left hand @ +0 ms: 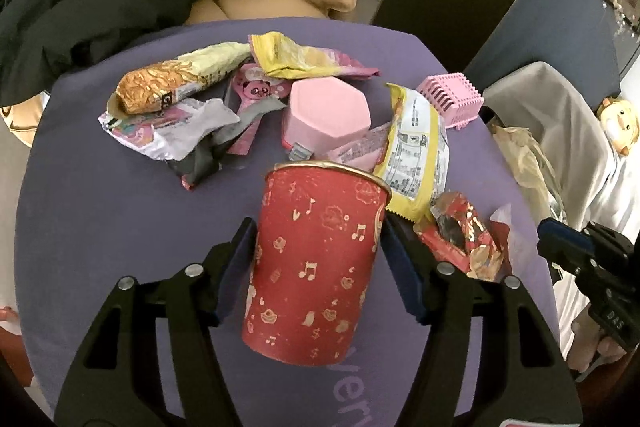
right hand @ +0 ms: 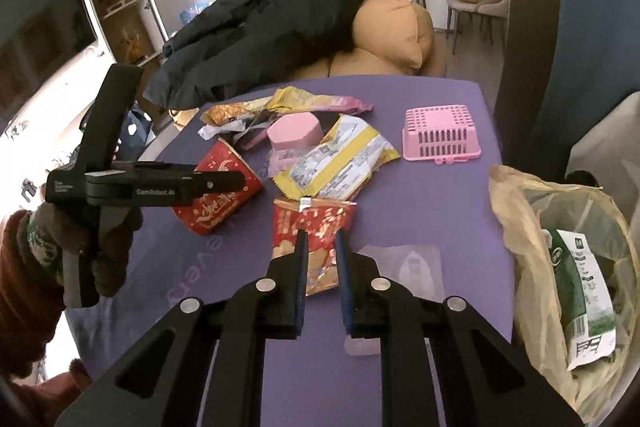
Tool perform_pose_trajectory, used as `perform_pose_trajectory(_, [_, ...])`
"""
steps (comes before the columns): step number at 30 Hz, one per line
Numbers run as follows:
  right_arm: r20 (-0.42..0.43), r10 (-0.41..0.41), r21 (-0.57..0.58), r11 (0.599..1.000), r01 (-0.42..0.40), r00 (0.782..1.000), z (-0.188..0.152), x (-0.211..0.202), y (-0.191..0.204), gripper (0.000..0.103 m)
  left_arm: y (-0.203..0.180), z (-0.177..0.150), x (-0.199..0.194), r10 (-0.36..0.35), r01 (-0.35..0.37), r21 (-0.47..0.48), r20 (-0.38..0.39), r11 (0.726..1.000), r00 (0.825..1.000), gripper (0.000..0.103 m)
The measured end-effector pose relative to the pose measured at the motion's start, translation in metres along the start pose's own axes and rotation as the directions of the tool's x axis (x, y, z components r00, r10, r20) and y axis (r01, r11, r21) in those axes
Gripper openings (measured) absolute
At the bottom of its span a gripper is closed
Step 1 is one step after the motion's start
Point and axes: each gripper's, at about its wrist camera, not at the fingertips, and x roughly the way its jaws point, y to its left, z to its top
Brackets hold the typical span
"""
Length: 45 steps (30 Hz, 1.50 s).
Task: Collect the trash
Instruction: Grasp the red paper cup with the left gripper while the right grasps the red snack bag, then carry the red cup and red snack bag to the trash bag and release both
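Left gripper (left hand: 318, 227): fingers bracket the red paper cup (left hand: 316, 263) at centre frame, contact uncertain; the smooth tapered wall may slip or crush. Right gripper (right hand: 320, 239): fingers slightly apart, unclenched, over the crinkled red foil wrapper (right hand: 314, 227). Thin film may snag. Translucent trash bag (right hand: 560, 267) sits at lower right, beside the purple bench (right hand: 440, 211).

Right gripper (right hand: 320, 239) over the purple table (right hand: 420, 219), jaws narrowly apart straddling a red snack wrapper (right hand: 316, 223); contact unclear. Left gripper (right hand: 216, 183) at far left, in a gloved hand (right hand: 100, 239), alongside a tipped red paper cup (right hand: 224, 195); grip not visible from here. Behind: yellow-striped wrapper (right hand: 340, 163), pink hexagonal box (right hand: 294, 133), upturned pink basket (right hand: 442, 133). Trash bag (right hand: 520, 227) open at right edge.
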Motion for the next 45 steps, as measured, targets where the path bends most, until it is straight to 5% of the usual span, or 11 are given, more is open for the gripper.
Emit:
perform_pose_trajectory(6, [-0.064, 0.028, 0.011, 1.0, -0.028, 0.998, -0.003, 0.023, -0.013, 0.016, 0.002, -0.001, -0.022, -0.001, 0.005, -0.061, 0.054, 0.998, 0.999, 0.057])
perform_pose_trajectory(8, [-0.094, 0.06, -0.017, 0.998, -0.062, 0.994, -0.003, 0.033, -0.009, 0.035, 0.003, -0.004, -0.035, 0.005, 0.003, -0.077, 0.097, 0.997, 0.995, 0.057])
perform_pose_trajectory(10, [-0.098, 0.073, -0.047, 0.996, -0.078, 0.992, -0.004, 0.043, -0.004, 0.064, 0.006, -0.01, -0.048, 0.005, 0.011, -0.113, 0.144, 0.994, 0.99, 0.057])
perform_pose_trajectory(20, [-0.18, -0.059, -0.146, 0.989, 0.033, 0.982, -0.003, 0.073, 0.013, 0.065, 0.027, -0.039, -0.068, -0.001, 0.055, -0.231, 0.229, 0.971, 0.974, 0.058])
perform_pose_trajectory(23, [-0.169, -0.059, -0.126, 0.991, 0.038, 0.984, -0.004, 0.069, 0.011, 0.057, 0.035, -0.042, -0.073, 0.001, 0.06, -0.251, 0.237, 0.966, 0.972, 0.058])
perform_pose_trajectory(25, [-0.164, -0.046, -0.115, 0.993, 0.027, 0.985, -0.004, 0.067, 0.01, 0.036, 0.039, -0.044, -0.077, -0.005, 0.073, -0.262, 0.249, 0.962, 0.968, 0.058])
perform_pose_trajectory(29, [-0.132, -0.052, -0.129, 0.991, 0.034, 0.99, -0.002, 0.053, 0.013, 0.017, 0.047, -0.046, -0.084, -0.016, 0.095, -0.281, 0.27, 0.955, 0.963, 0.058])
perform_pose_trajectory(39, [-0.043, 0.015, -0.15, 0.988, -0.021, 0.999, 0.005, 0.003, 0.023, 0.013, 0.036, -0.044, -0.088, -0.042, 0.118, -0.259, 0.281, 0.959, 0.959, 0.058])
perform_pose_trajectory(45, [0.084, -0.023, -0.123, 0.992, 0.033, 0.996, 0.019, -0.041, 0.006, 0.013, 0.008, -0.037, -0.1, -0.088, 0.152, -0.176, 0.329, 0.973, 0.94, 0.058])
